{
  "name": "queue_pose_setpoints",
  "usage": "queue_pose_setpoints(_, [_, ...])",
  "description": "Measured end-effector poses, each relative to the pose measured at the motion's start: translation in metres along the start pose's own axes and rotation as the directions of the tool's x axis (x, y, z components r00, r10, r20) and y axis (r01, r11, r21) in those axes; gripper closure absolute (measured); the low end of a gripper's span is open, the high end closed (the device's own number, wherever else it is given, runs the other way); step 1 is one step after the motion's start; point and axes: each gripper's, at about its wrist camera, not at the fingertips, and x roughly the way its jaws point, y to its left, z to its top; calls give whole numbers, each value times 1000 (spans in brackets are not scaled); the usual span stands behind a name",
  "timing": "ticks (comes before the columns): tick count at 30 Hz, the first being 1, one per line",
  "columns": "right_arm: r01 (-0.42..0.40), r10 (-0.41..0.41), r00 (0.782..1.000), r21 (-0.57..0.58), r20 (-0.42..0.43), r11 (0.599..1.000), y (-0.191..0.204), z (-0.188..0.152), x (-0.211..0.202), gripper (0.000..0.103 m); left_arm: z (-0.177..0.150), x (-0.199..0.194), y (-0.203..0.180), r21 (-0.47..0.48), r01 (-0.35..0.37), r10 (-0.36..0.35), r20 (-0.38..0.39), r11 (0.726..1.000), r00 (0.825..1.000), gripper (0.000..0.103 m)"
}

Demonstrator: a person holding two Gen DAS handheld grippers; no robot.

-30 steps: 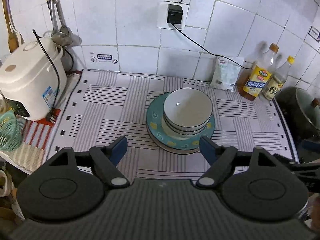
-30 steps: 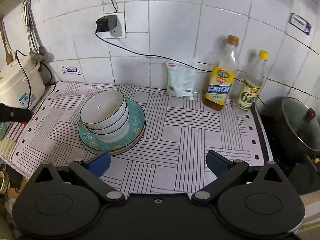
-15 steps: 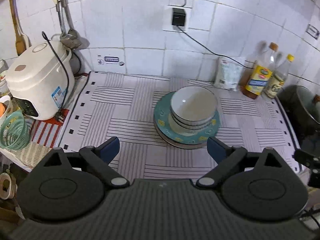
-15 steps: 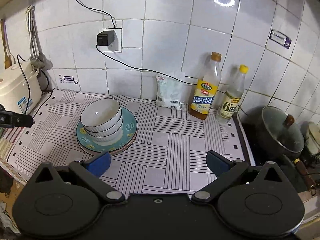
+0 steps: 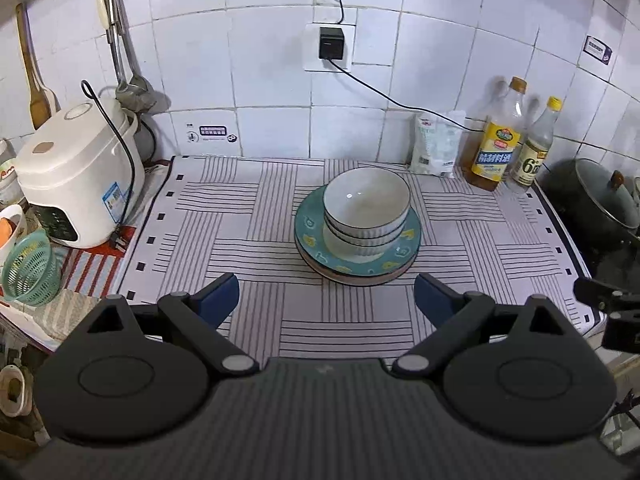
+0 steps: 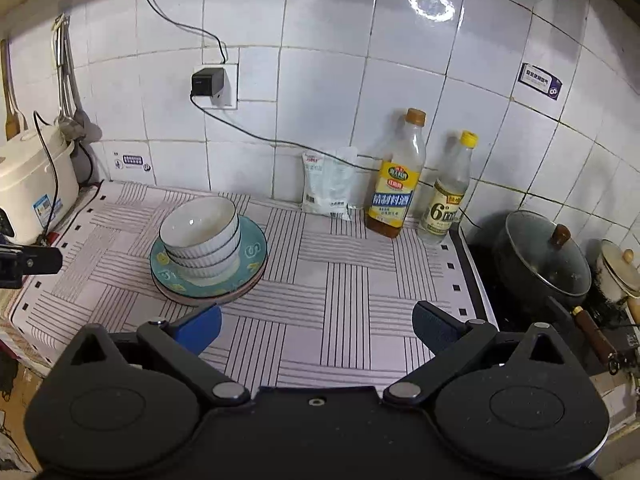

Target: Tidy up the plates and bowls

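Note:
A stack of white ribbed bowls (image 5: 366,210) sits on a teal patterned plate (image 5: 312,236), which lies on a pinkish plate underneath, in the middle of the striped mat (image 5: 224,216). The same bowls (image 6: 200,226) and teal plate (image 6: 254,250) show at the left of the right wrist view. My left gripper (image 5: 326,300) is open and empty, held back above the mat's front edge, short of the stack. My right gripper (image 6: 316,326) is open and empty, over the mat to the right of the stack.
A white rice cooker (image 5: 76,176) and a green basket (image 5: 30,268) stand at the left. Two bottles (image 6: 394,180) and a white bag (image 6: 328,186) line the back wall. A dark lidded pot (image 6: 540,258) sits on the stove at the right.
Both grippers have pulled back and up from the stack, so the stack looks farther away. Both stayed open and empty. The bowls and plates have not moved.

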Motion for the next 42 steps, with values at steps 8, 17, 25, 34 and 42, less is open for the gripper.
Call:
queue_pose_setpoints(8, [-8, 8, 1000, 35, 4, 999, -2, -8, -3, 0, -7, -3, -9, 0, -2, 2, 18, 1000, 1000, 8])
queue_pose_setpoints(17, [7, -8, 1000, 60, 20, 998, -6, -16, -2, 0, -15, 5, -8, 24, -28, 28, -6, 999, 1000, 7])
queue_pose_setpoints(25, [10, -10, 1000, 84, -4, 996, -7, -22, 2, 0, -16, 3, -14, 33, -39, 38, 21, 999, 999, 7])
queue_pose_setpoints(34, [7, -4, 1000, 109, -28, 994, -9, -21, 7, 0, -14, 0, -14, 20, -27, 26, 51, 999, 998, 7])
queue_pose_setpoints(42, [10, -5, 999, 118, -43, 993, -9, -21, 10, 0, -12, 2, -10, -8, -22, 22, 42, 1000, 999, 7])
